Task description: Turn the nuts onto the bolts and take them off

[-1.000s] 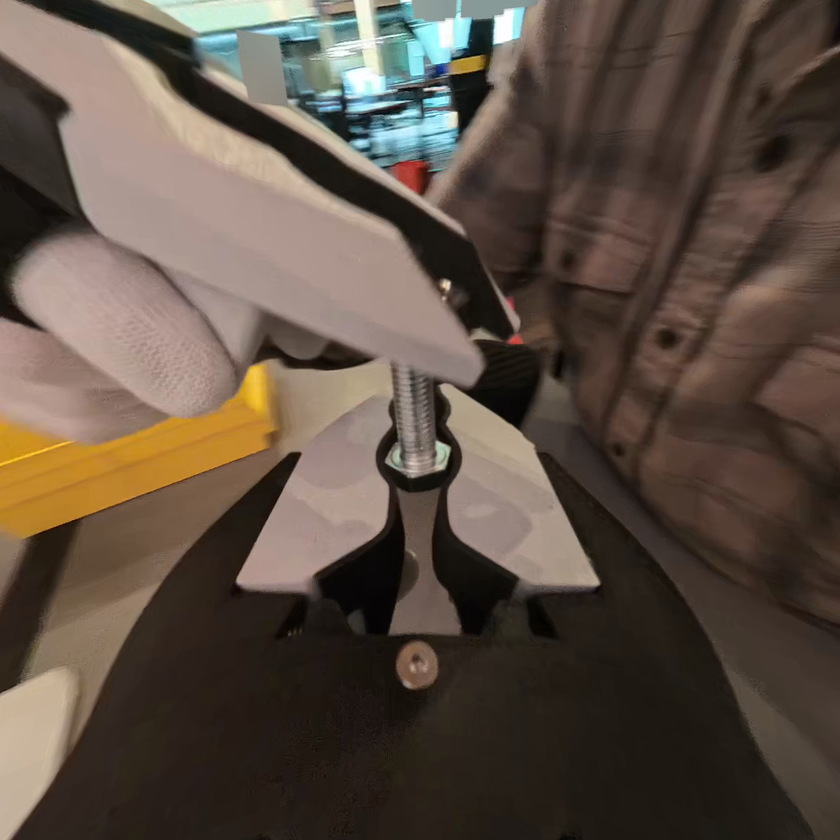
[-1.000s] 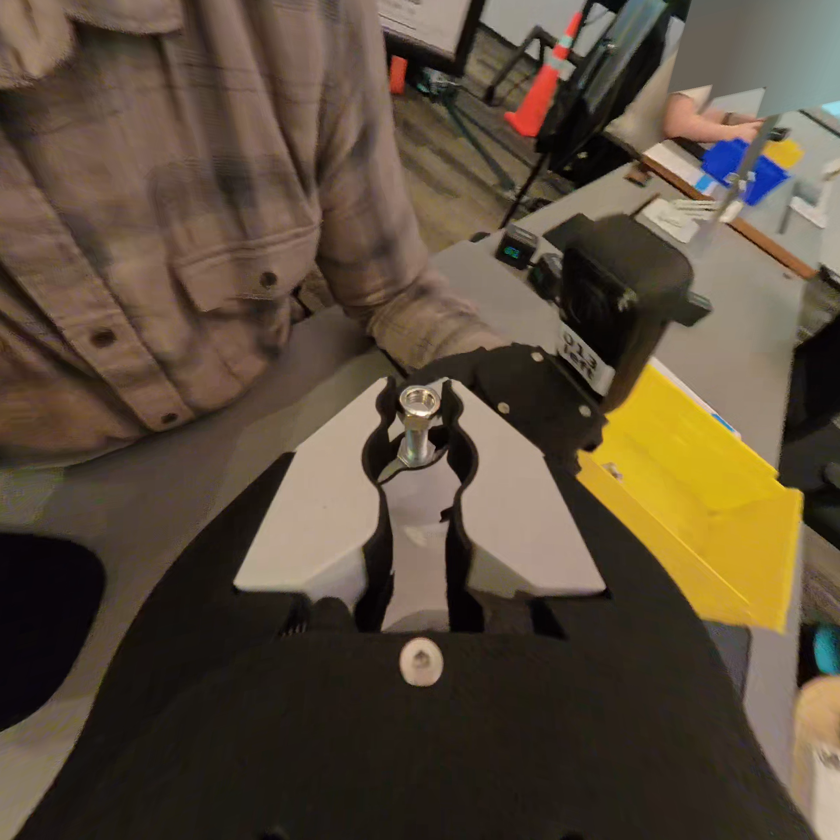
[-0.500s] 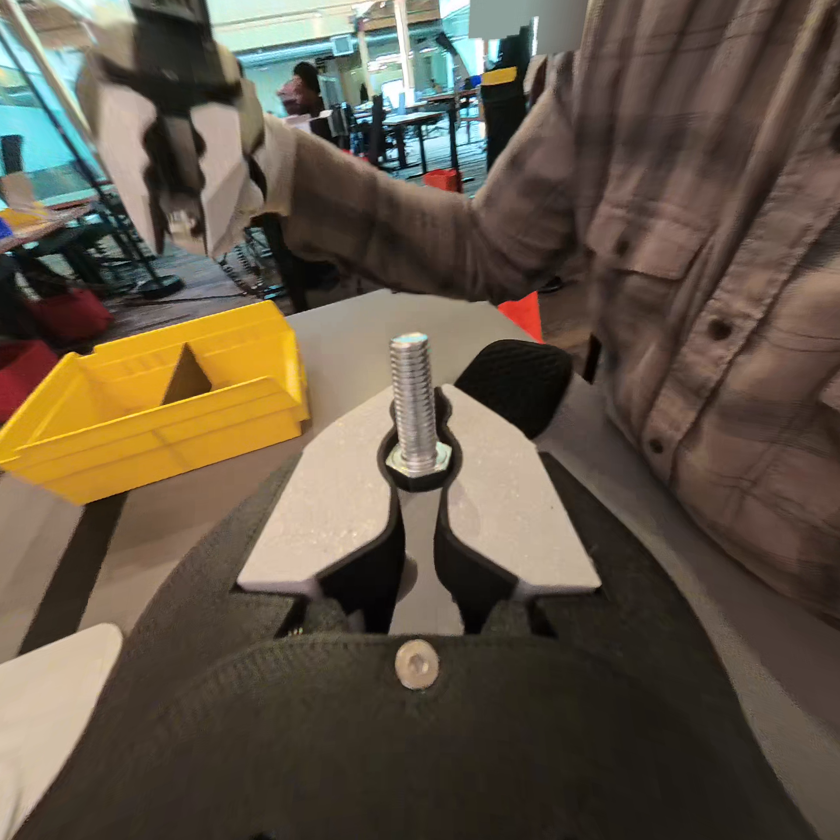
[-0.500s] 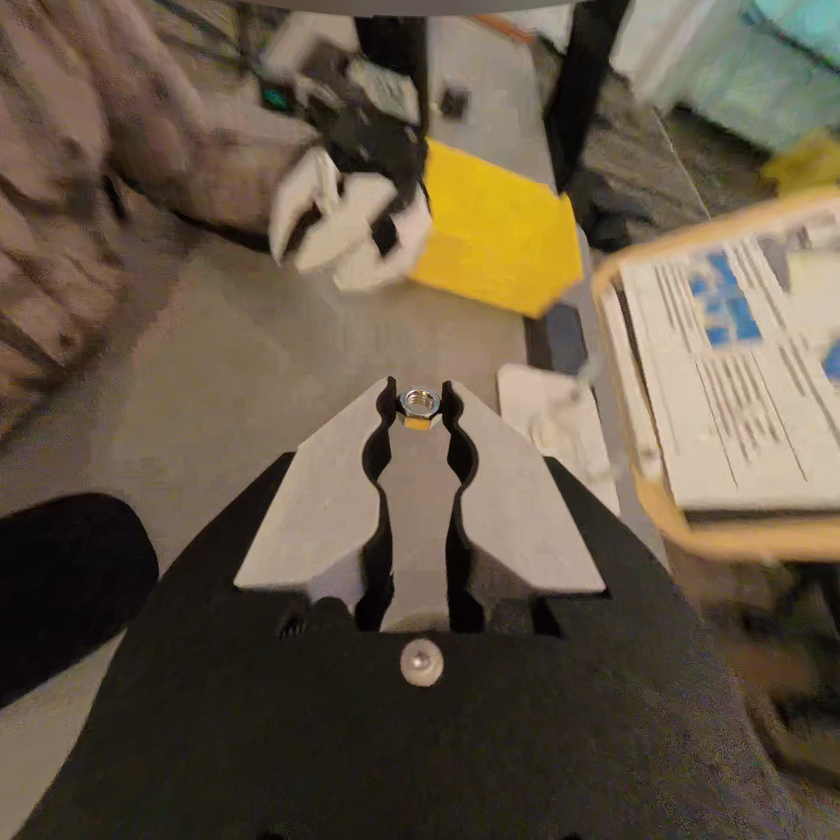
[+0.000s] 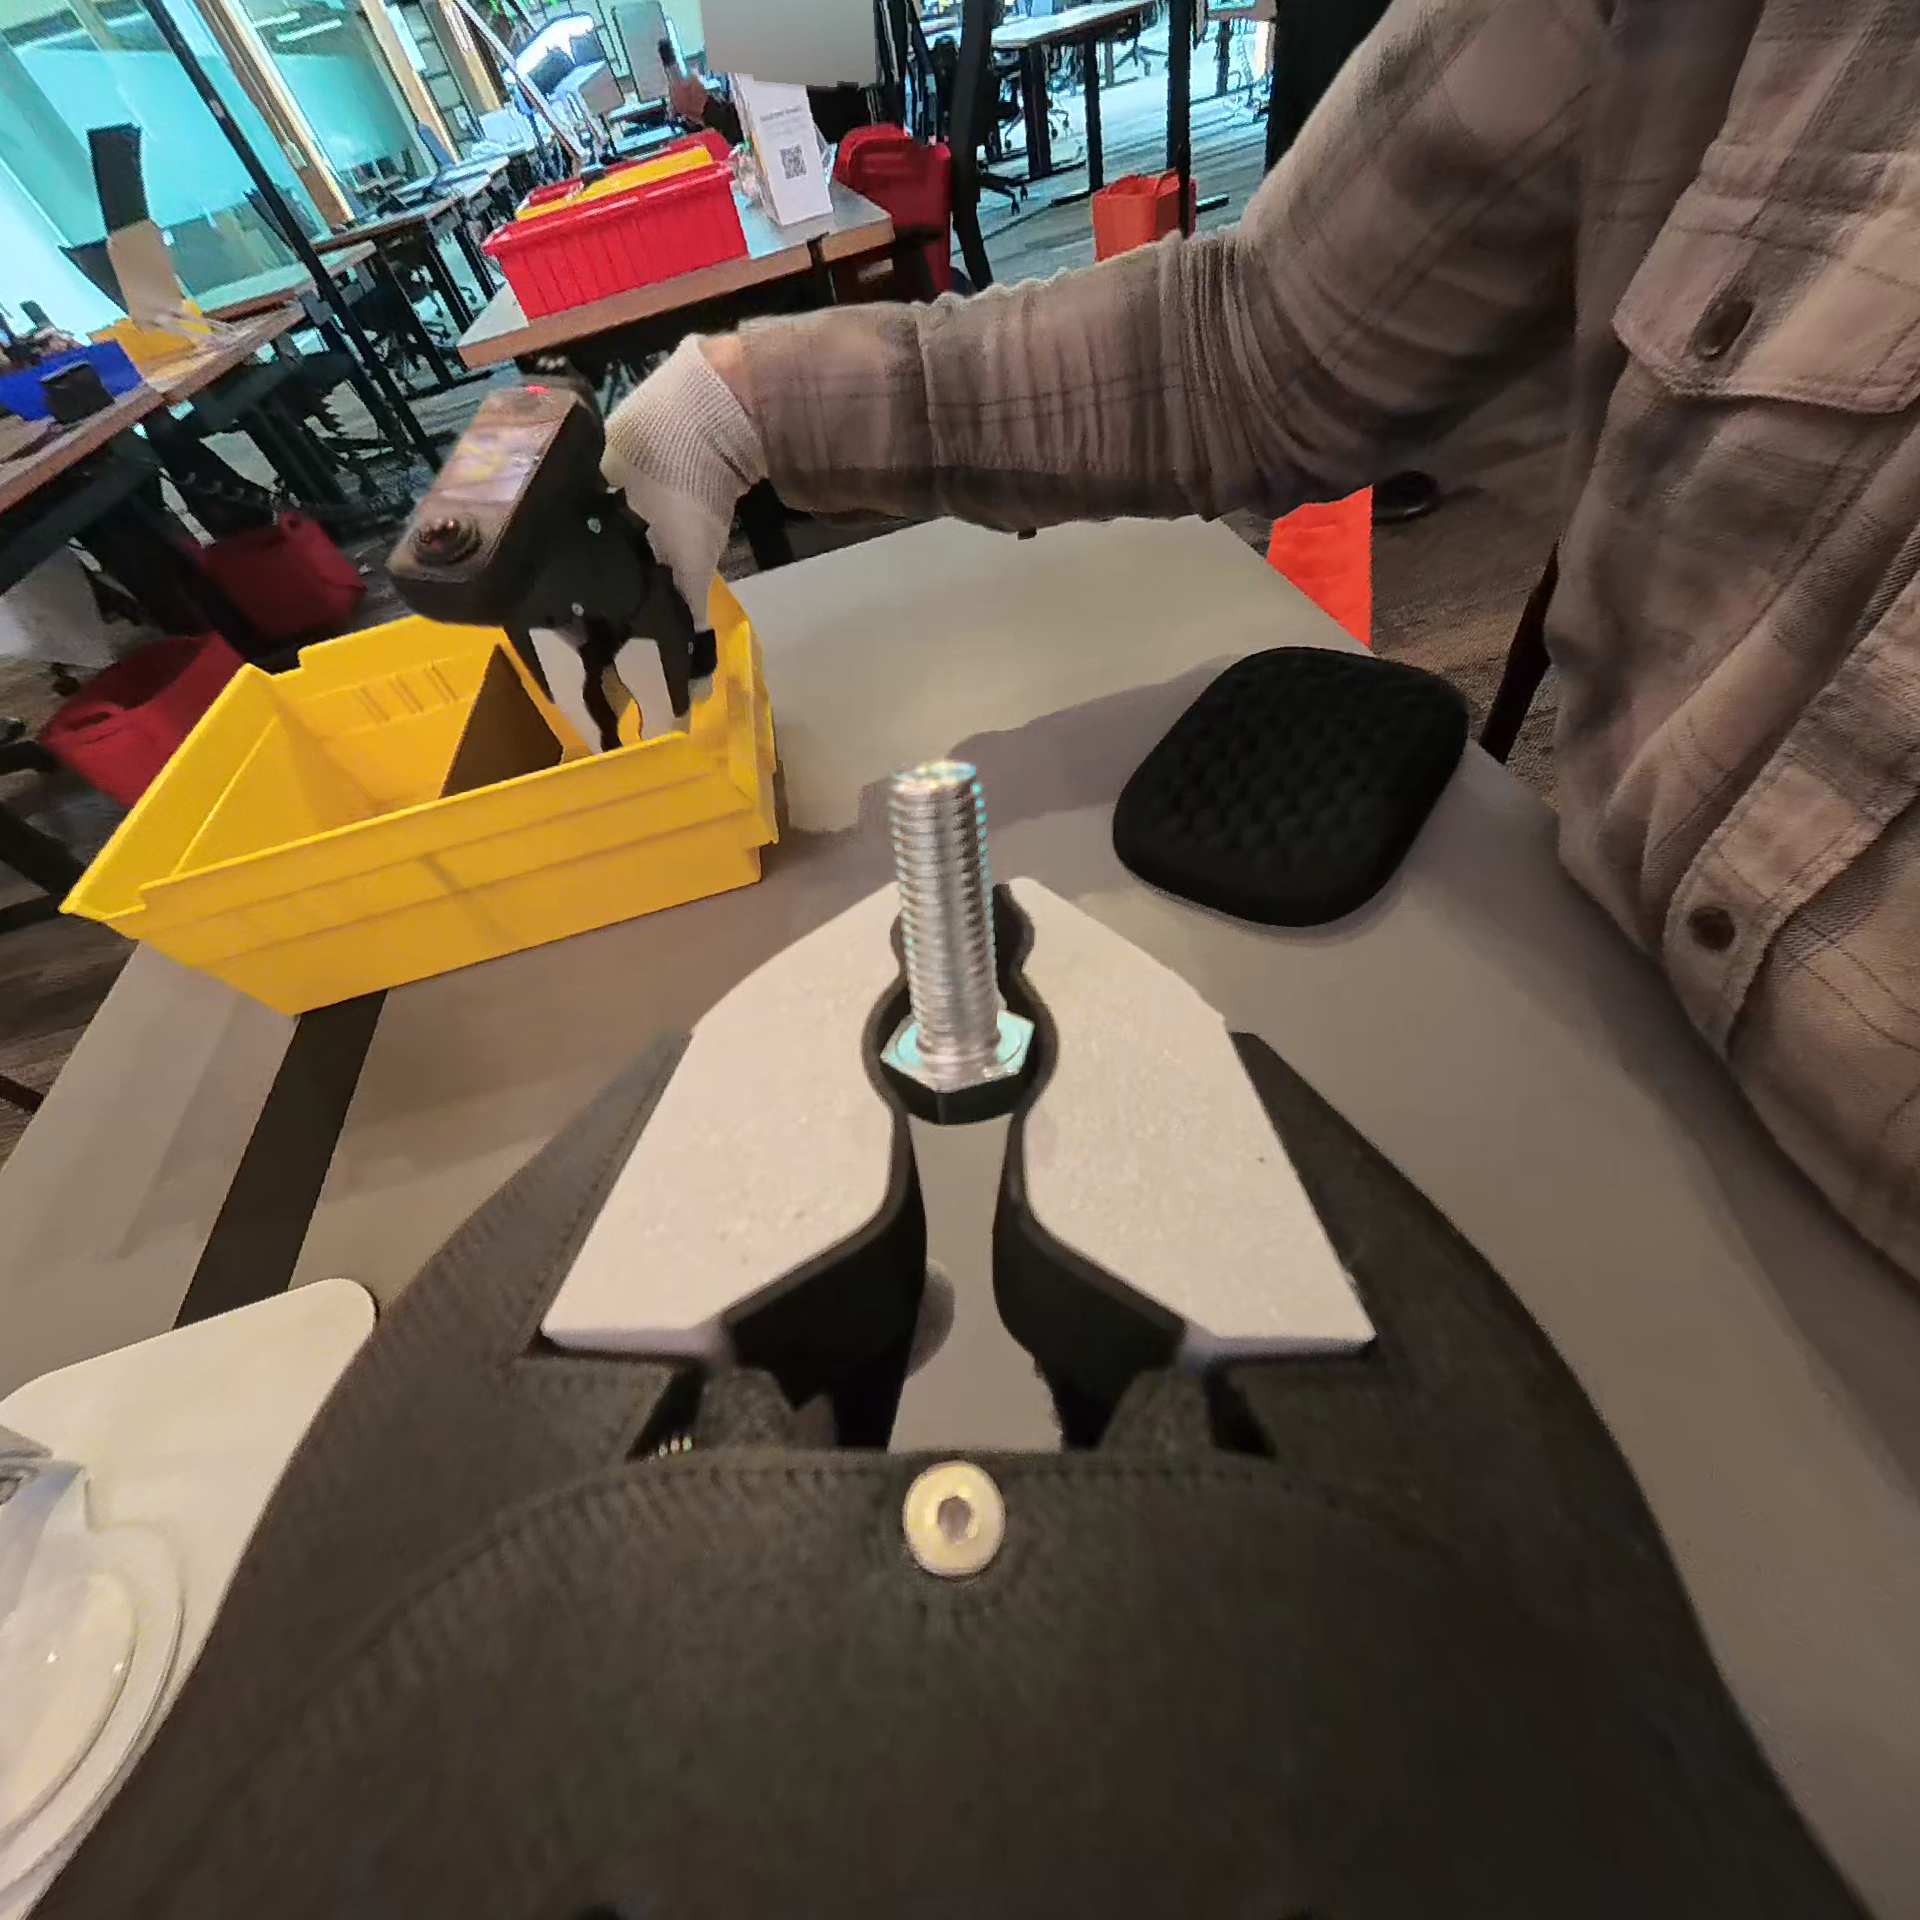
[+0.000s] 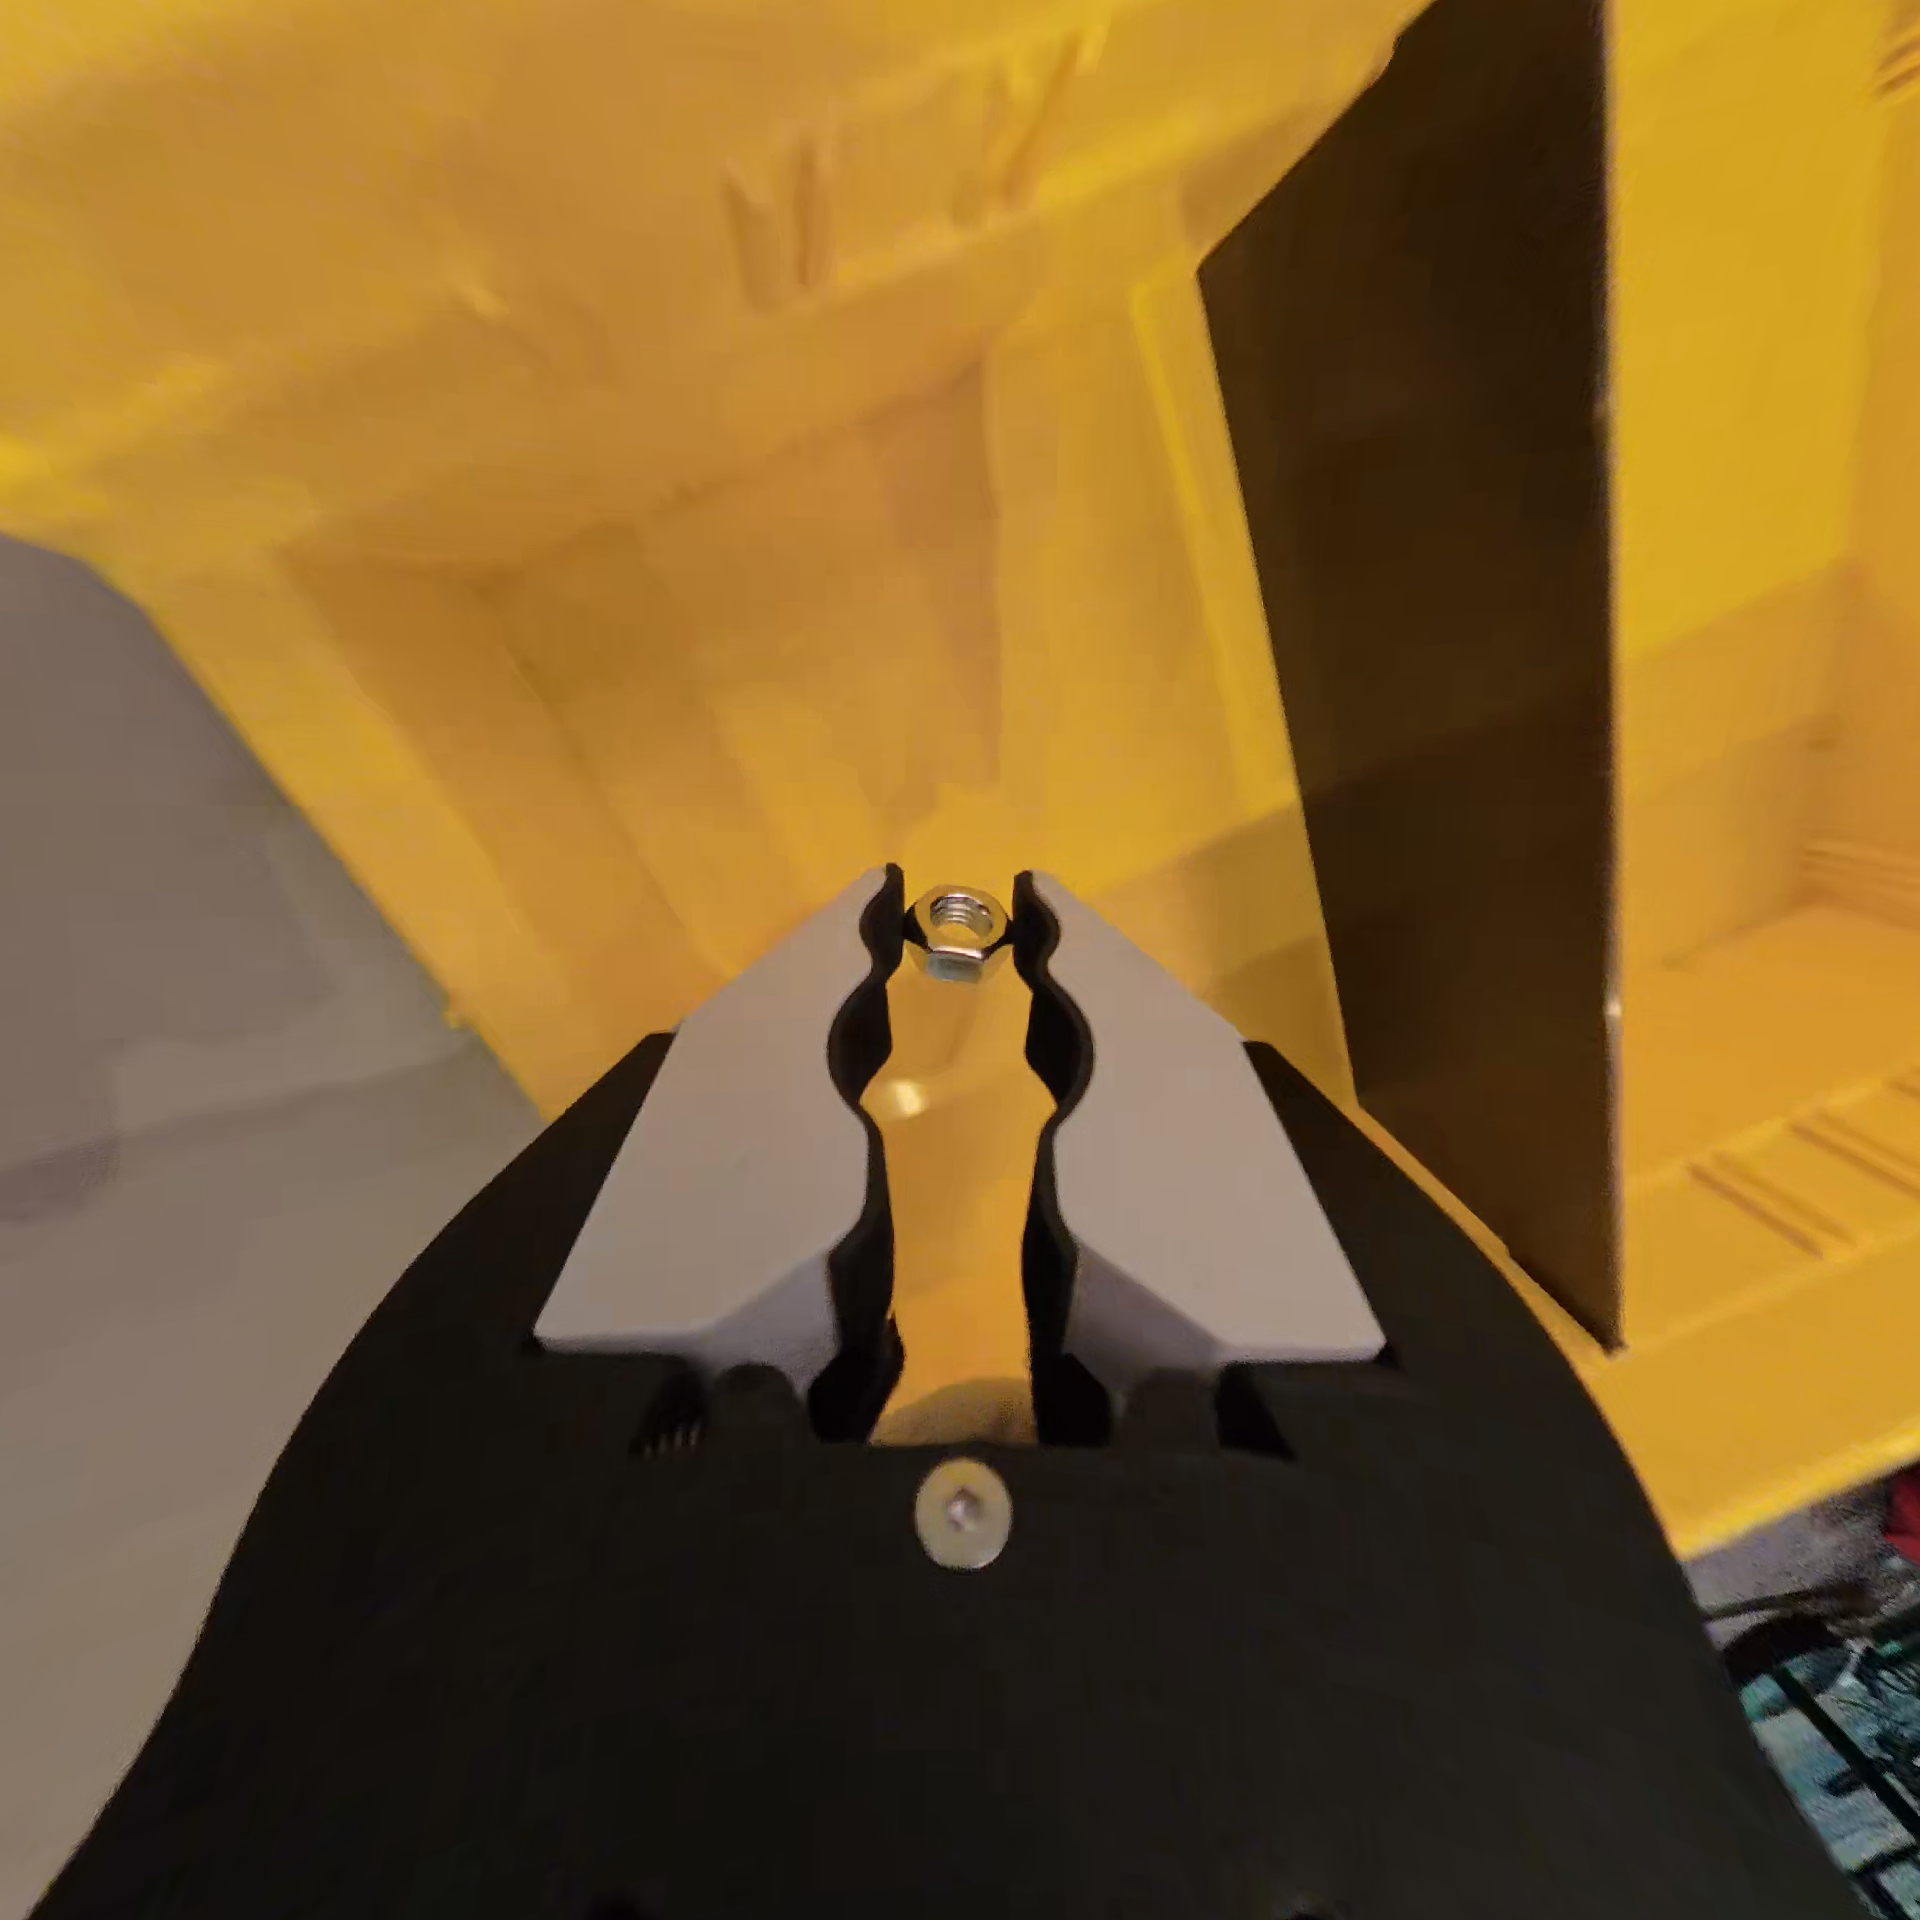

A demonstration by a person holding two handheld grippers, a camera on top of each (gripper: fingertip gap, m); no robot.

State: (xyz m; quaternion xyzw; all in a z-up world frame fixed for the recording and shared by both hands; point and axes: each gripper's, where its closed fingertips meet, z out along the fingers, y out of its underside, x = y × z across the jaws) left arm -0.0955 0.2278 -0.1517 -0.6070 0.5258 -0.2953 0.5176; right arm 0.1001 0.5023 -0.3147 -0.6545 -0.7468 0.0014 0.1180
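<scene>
Your right claw (image 6: pixel 954 914), grasping the small steel hex nut (image 6: pixel 954 933), hangs over the yellow plastic bin (image 6: pixel 1714 1039) at ten o'clock; release it next. Your left claw (image 5: pixel 954 997) grips the upright threaded steel bolt (image 5: pixel 940 904).

Left wrist view faces across table; right close inside yellow bin (image 5: pixel 447 842); both share bin.

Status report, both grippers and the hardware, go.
Left gripper shut on bolt, threads up, bare. Right gripper shut on nut, down inside yellow bin. Nothing in the way.
</scene>
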